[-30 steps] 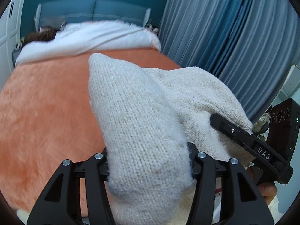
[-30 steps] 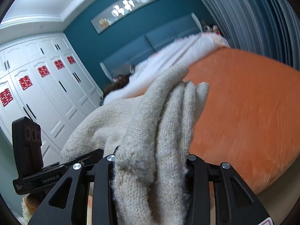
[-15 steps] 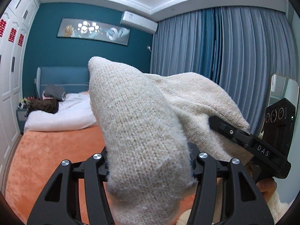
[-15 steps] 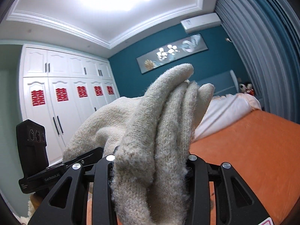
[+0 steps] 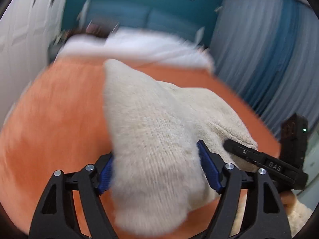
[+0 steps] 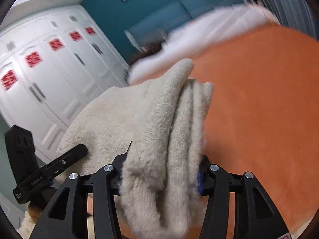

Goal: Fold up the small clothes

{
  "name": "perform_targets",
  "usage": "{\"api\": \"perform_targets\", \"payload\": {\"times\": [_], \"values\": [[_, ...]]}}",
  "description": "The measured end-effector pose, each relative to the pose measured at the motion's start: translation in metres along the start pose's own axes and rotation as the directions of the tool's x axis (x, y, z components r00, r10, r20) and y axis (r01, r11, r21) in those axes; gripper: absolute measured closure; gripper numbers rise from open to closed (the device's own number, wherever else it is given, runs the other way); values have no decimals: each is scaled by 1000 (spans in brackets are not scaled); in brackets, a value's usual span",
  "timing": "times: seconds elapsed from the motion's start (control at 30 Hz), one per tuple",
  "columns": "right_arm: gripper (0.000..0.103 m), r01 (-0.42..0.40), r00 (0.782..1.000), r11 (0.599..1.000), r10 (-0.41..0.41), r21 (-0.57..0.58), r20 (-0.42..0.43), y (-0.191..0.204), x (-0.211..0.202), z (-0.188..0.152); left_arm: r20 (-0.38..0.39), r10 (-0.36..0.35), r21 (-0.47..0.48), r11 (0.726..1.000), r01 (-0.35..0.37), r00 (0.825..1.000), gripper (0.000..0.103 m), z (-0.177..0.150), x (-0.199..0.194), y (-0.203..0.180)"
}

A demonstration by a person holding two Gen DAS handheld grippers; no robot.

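A cream knitted garment (image 5: 151,135) hangs between my two grippers above an orange bed cover (image 5: 49,119). My left gripper (image 5: 155,165) holds a thick fold of it between its blue pads (image 5: 209,169); the jaws stand wide around the cloth. The right gripper (image 5: 259,157) shows at the right edge there, clamped on the garment's other end. In the right wrist view my right gripper (image 6: 161,175) is shut on a bunched fold of the same garment (image 6: 169,123), and the left gripper (image 6: 55,167) shows at lower left. Both views are blurred by motion.
The orange cover (image 6: 259,109) fills the bed ahead. A white duvet (image 5: 135,45) lies at the head end by a blue headboard (image 5: 139,14). White wardrobes (image 6: 39,69) stand to the left, grey-blue curtains (image 5: 269,49) to the right.
Both cameras have swung back down from the ceiling and wall to the bed, with the garment still held. The left gripper's blue pads now show beside the cloth.
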State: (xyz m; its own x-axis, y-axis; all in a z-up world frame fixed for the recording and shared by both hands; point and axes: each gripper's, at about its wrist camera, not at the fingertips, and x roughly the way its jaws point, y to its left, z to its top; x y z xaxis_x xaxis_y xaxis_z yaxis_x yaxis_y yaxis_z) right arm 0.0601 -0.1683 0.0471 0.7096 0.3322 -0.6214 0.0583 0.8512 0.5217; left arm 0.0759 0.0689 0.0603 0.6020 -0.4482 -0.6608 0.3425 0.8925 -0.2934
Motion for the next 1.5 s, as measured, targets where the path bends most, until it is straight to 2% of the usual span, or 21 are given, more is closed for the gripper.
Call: {"api": "perform_targets", "payload": {"times": [0.07, 0.1, 0.17, 0.3, 0.47, 0.53, 0.57, 0.6, 0.67, 0.73, 0.87, 0.93, 1.0, 1.07, 1.13, 1.2, 1.27, 1.33, 1.4, 1.47, 1.5], "values": [[58, 109, 987, 989, -97, 96, -126, -39, 30, -41, -146, 70, -97, 992, -85, 987, 45, -46, 34, 38], [56, 95, 990, 988, -81, 119, -114, -47, 26, -50, -154, 40, -159, 985, -65, 987, 45, -63, 33, 54], [52, 75, 996, 991, -68, 110, -59, -50, 7, -51, -80, 19, -222, 974, -37, 997, 37, -75, 12, 72], [27, 72, 997, 994, -70, 86, -26, -46, 10, -20, -23, -30, -330, 944, 21, 999, 14, -56, 5, 99], [26, 81, 982, 984, -51, 160, -183, -55, 77, -11, -118, -70, -369, 929, 21, 990, 12, -29, 54, 103], [26, 69, 968, 976, -16, 206, -249, -64, 103, -23, -176, -112, -381, 924, 37, 978, 15, -39, 70, 102], [31, 79, 963, 974, -19, 213, -270, -64, 113, -27, -195, -142, -403, 914, 53, 971, 18, -42, 79, 104], [45, 73, 963, 976, -15, 206, -270, -62, 118, -26, -196, -190, -426, 900, 91, 962, 38, -43, 85, 105], [64, 75, 967, 989, -40, 131, -250, -46, 115, -15, -175, -191, -417, 903, 103, 966, 51, -39, 80, 100], [68, 43, 982, 998, -33, 52, -188, -26, 99, 2, -125, -210, -392, 908, 147, 970, 59, -26, 66, 93], [69, -14, 1000, 998, 12, -60, -27, 4, 51, 38, -20, -232, -322, 923, 213, 973, 59, 0, 38, 76], [66, 7, 1000, 999, -9, -48, -30, -9, 55, 43, -26, -212, -288, 937, 196, 977, 56, 1, 43, 70], [62, 86, 989, 996, -89, -34, -122, -38, 82, 29, -104, -148, -233, 965, 121, 983, 56, -11, 70, 64], [61, 218, 943, 976, -216, -22, -252, -66, 110, 8, -203, -44, -194, 981, 4, 978, 56, -29, 97, 64], [61, 161, 977, 986, -152, 49, -151, -67, 83, 7, -143, -25, -204, 979, -4, 989, 54, -31, 86, 63], [61, 184, 980, 983, -183, 16, -75, -48, 53, 13, -130, 3, -198, 980, -29, 991, 55, -27, 72, 60], [62, 144, 989, 989, -145, -38, -14, -26, 26, 11, -110, 54, -157, 985, -71, 992, 55, -23, 57, 51], [62, 144, 989, 984, -146, -107, -19, -11, 21, 3, -124, 102, -120, 986, -117, 987, 52, -25, 53, 41], [66, 209, 968, 957, -231, -203, -94, -12, 40, -16, -145, 147, -83, 984, -160, 978, 52, -29, 52, 32], [71, 311, 918, 915, -359, -256, -166, -26, 63, -34, -148, 191, -48, 979, -200, 970, 52, -30, 51, 25], [73, 311, 919, 919, -356, -243, -171, -30, 61, -37, -149, 207, -27, 977, -214, 967, 52, -32, 49, 20]]}}
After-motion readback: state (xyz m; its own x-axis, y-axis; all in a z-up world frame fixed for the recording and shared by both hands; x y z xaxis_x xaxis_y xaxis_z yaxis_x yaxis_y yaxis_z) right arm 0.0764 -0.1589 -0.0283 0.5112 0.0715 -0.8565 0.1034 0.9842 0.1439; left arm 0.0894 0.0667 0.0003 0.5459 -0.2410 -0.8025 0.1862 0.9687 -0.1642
